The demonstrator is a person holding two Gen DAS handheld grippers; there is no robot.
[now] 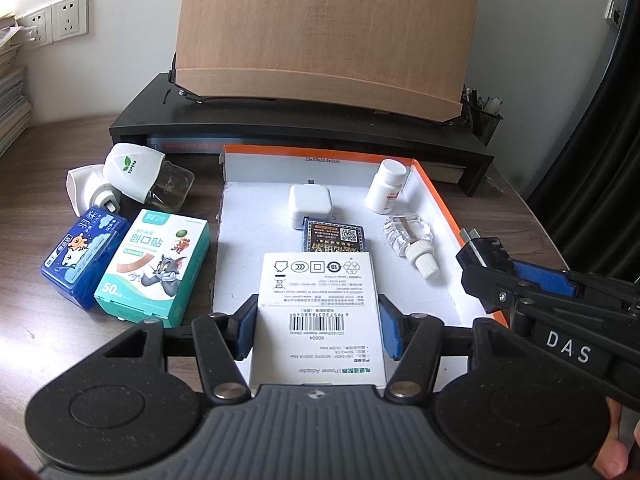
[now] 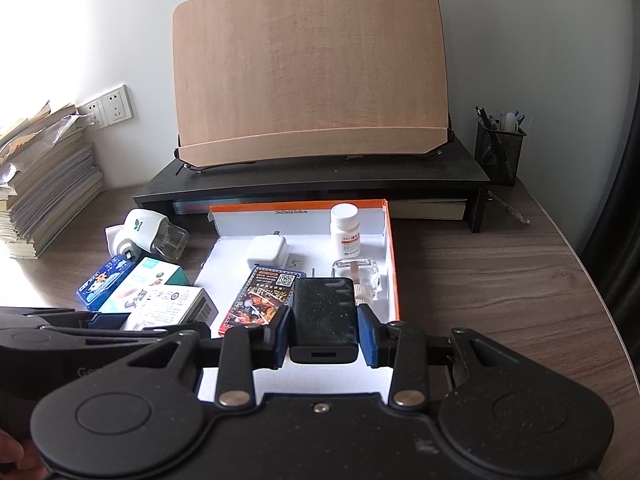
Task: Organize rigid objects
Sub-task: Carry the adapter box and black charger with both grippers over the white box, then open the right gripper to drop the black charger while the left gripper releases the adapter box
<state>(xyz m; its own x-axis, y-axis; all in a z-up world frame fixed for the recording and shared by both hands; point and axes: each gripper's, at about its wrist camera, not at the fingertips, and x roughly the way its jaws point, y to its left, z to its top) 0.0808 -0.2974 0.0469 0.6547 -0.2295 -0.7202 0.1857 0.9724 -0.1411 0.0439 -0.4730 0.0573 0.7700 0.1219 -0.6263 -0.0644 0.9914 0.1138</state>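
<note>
My left gripper (image 1: 318, 314) is shut on a white power adapter box (image 1: 318, 276), barcode side up, held over the near end of the orange-rimmed white tray (image 1: 438, 200). My right gripper (image 2: 324, 316) is shut on a black power adapter (image 2: 323, 300) above the tray's near right part. In the tray lie a white charger (image 1: 310, 202), a white pill bottle (image 1: 386, 186), a clear glass bottle (image 1: 408, 236) and a dark card box (image 1: 332, 236). Left of the tray sit a blue box (image 1: 84, 260), a teal plaster box (image 1: 154, 268) and a white plug-in vaporizer (image 1: 136, 174).
A black desk riser (image 2: 312, 184) with a wooden book stand (image 2: 312, 64) stands behind the tray. A mesh pen holder (image 2: 498, 152) is at the back right, a stack of books (image 2: 44, 184) at the left by the wall sockets (image 2: 108, 108). Wooden desk (image 2: 500, 280) lies right of the tray.
</note>
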